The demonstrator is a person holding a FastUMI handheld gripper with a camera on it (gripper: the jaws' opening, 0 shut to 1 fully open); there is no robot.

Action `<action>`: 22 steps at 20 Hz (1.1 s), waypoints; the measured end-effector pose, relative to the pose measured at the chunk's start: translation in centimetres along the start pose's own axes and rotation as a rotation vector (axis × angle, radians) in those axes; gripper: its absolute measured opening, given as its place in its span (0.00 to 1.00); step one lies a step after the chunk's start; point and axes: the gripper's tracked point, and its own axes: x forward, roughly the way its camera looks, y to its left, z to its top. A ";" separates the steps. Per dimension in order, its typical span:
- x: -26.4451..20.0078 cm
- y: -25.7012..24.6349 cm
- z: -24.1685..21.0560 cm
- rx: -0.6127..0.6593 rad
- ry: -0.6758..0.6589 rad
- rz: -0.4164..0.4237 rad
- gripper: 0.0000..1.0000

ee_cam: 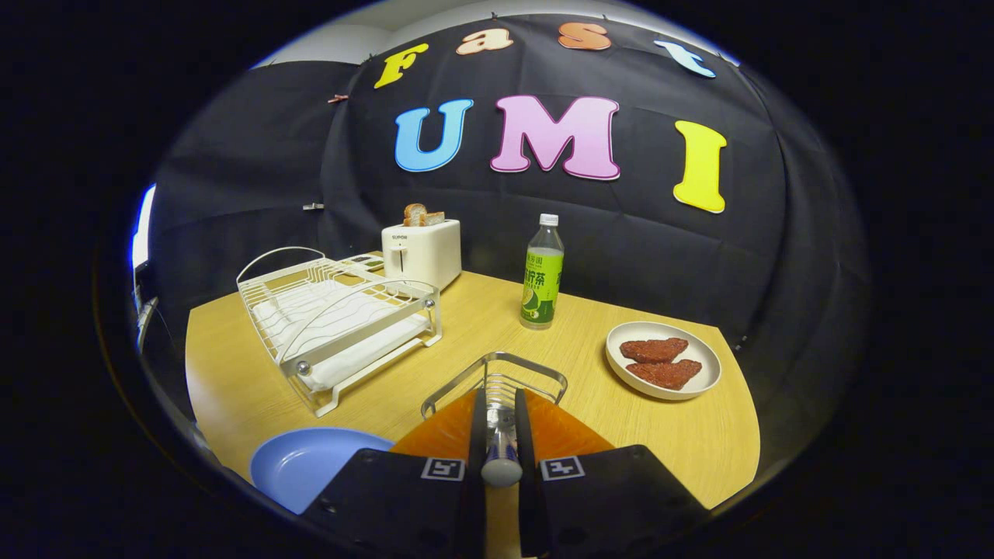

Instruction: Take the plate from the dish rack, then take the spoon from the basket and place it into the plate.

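Wooden table [466, 334], spoon [501, 450] clamped between gripper [501, 423] fingers

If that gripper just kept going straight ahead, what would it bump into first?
Probably the wire basket just ahead of the gripper, which is shut on the spoon. Beyond it stands the green bottle, though depth is hard to judge.

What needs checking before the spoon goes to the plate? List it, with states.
1. Tongs shut on the metal spoon: ok, handle pressed between both fingers.
2. Blue round plate out of the white wire dish rack: ok, lying on the wooden table left of the tongs.
3. Spoon lifted free of the metal wire basket just ahead: cannot tell, its far end is hidden.
4. Plate bare for the spoon: ok.
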 end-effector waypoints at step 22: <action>-5.4 -2.0 11.4 0.166 -0.093 -0.005 0.17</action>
